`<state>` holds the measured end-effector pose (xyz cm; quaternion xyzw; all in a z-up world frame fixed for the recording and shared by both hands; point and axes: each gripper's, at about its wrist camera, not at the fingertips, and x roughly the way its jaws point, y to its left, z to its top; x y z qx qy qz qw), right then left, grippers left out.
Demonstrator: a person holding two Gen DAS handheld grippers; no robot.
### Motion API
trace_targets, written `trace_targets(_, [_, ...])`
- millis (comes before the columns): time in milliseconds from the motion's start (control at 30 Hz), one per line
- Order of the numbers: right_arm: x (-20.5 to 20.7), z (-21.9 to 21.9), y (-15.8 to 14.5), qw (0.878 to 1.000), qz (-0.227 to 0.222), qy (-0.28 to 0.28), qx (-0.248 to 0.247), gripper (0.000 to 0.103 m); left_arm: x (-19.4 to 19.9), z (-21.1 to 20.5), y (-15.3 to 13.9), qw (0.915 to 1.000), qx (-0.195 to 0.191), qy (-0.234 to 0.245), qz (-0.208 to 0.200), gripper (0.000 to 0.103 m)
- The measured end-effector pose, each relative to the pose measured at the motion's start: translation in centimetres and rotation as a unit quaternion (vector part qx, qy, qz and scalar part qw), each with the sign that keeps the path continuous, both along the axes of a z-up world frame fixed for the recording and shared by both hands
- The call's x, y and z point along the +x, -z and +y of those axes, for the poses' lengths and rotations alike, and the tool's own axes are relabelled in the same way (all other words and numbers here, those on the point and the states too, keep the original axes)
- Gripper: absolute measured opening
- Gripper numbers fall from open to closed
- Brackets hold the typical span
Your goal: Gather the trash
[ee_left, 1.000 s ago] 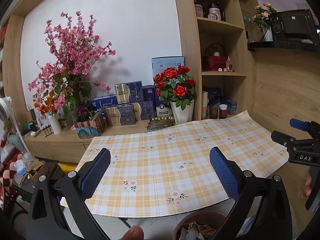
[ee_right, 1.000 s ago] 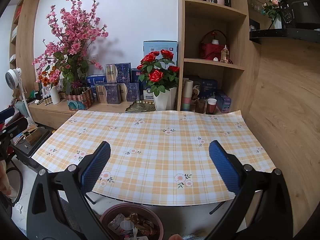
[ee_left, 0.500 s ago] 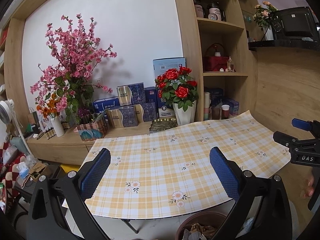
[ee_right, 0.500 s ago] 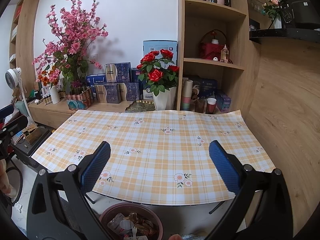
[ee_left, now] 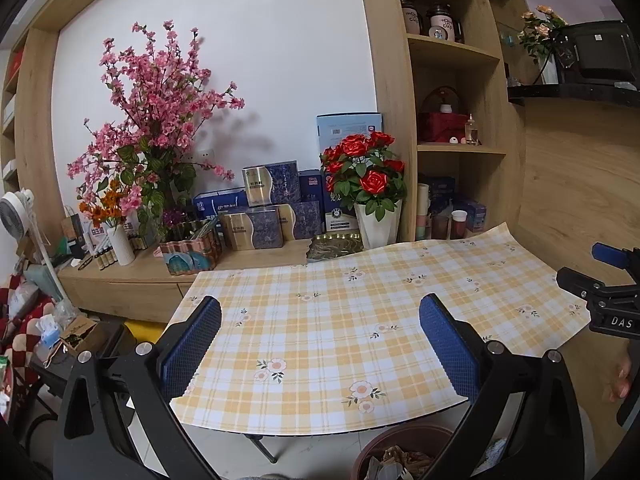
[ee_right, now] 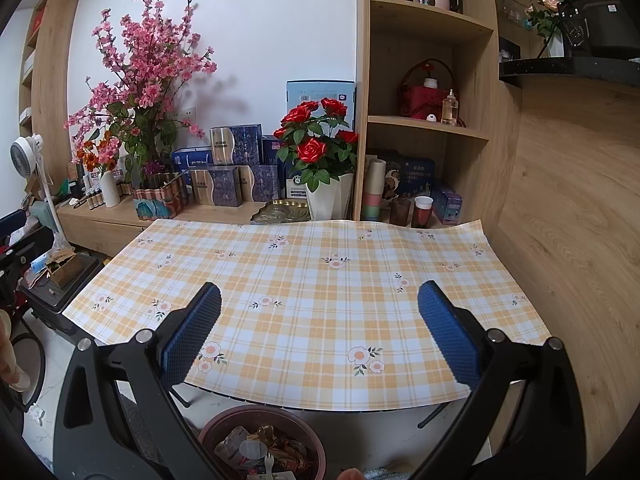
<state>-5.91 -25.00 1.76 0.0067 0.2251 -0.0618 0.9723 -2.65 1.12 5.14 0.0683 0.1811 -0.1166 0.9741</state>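
While both grippers hang over the near edge of the tablecloth (ee_right: pixel 320 280), nothing lies on it ahead of either. Left gripper (ee_left: pixel 320 340): jaws spread, empty. Right gripper (ee_right: pixel 319 328): likewise. Trash (ee_right: pixel 262 454) sits in the bin (ee_right: pixel 212 424) below and behind the jaws, nearer the right one. Room is open ahead; a wood wall (ee_right: pixel 580 240) bounds the right.

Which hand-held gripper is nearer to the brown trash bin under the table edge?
Right. The right hand-held gripper hangs almost directly above the trash bin; the left hand-held gripper is off to the bin's left side, bin lower right.
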Motion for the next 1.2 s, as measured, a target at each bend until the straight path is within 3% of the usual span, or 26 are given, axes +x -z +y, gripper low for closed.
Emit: trace_targets(1200, [1.3, -0.5, 1.8, 1.0, 0.019, -0.003, 0.016, 0.097, 1.7, 0.6, 1.3, 0.9998, -0.005, -0.009, 0.017, 0.097])
